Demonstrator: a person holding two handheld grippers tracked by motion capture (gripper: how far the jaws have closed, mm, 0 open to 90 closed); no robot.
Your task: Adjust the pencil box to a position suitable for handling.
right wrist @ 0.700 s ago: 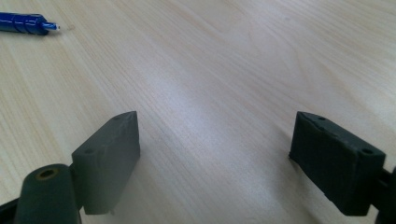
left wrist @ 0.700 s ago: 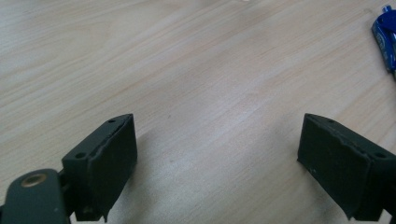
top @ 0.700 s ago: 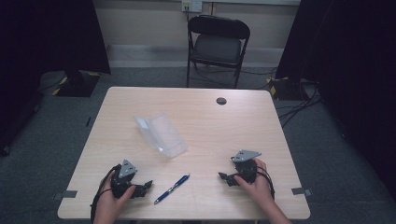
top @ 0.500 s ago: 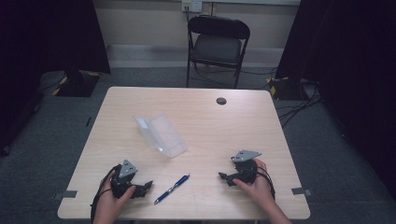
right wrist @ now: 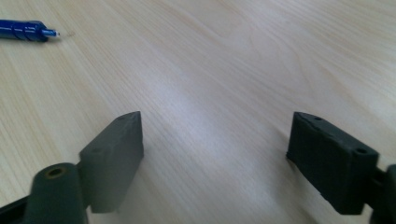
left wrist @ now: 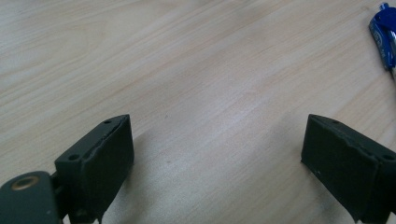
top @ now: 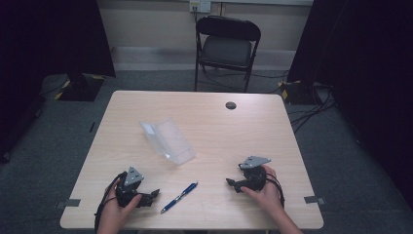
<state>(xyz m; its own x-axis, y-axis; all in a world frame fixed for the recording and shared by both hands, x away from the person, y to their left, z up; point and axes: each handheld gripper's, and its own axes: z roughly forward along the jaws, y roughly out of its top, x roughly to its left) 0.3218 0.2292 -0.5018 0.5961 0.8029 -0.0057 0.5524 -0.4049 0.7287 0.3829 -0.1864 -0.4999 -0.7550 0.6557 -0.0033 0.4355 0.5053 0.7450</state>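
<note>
A blue pen (top: 179,197) lies slantwise on the wooden table (top: 204,122) near its front edge, between my two hands. Left of it rests my left gripper (top: 155,194), open with nothing between its jaws; the pen's end (left wrist: 384,28) shows at the top right of the left gripper view. To the pen's right my right gripper (top: 230,183) sits low on the table, open and empty too; the pen's tip (right wrist: 28,30) appears at the upper left of the right gripper view. A clear plastic case (top: 168,140) lies flat farther back, left of centre.
A small dark round spot (top: 231,105) marks the table near its far edge. Behind the table stands a black folding chair (top: 226,46). Cables (top: 311,105) run over the grey floor at the right.
</note>
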